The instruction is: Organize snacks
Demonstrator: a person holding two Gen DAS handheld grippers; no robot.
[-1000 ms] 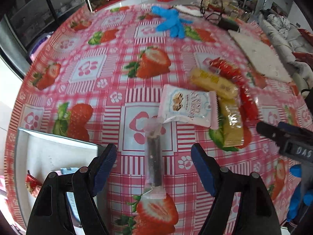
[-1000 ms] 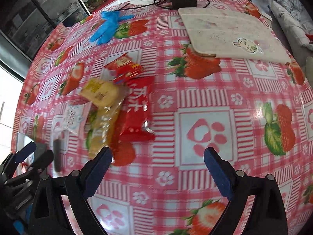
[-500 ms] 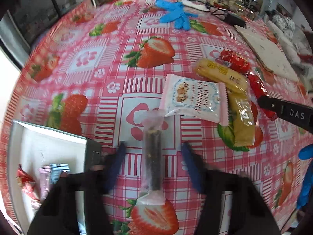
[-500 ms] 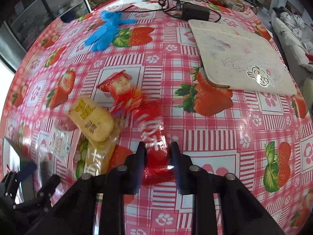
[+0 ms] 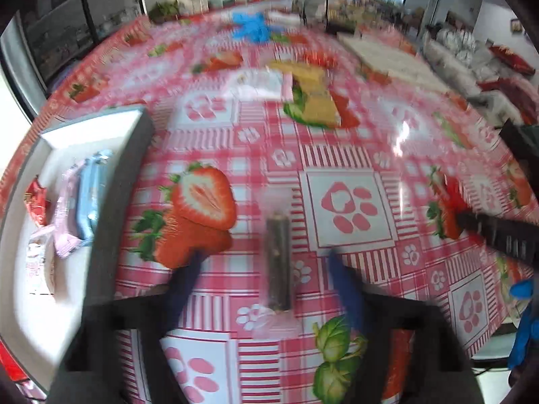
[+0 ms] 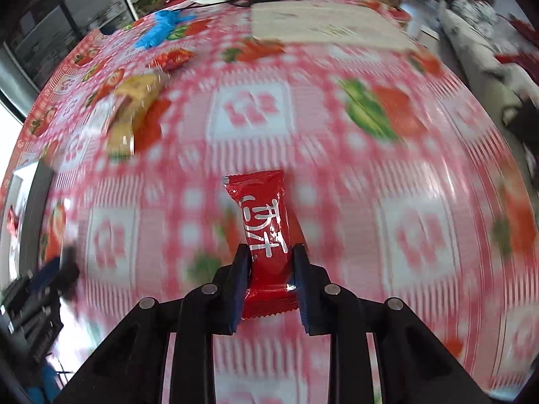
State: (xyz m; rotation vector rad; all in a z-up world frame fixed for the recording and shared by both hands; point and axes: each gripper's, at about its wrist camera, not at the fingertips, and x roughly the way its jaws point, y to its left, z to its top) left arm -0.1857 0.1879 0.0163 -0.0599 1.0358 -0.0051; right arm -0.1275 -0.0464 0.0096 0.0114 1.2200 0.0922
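The white tray [image 5: 97, 202] sits at the left edge of the bench [image 5: 347, 155], holding a red packet [image 5: 35, 198], a pink packet [image 5: 65, 215] and a blue packet [image 5: 91, 195]. The left gripper [image 5: 266, 269] has just been opening; its jaws stand wide, with a dark snack stick [image 5: 278, 259] in clear wrap between them, untouched by the pads. Yellow packets [image 5: 315, 97] lie farther back. The right gripper [image 6: 271, 262] has eased wider yet clamps a red snack packet [image 6: 264, 222], clear of the bench.
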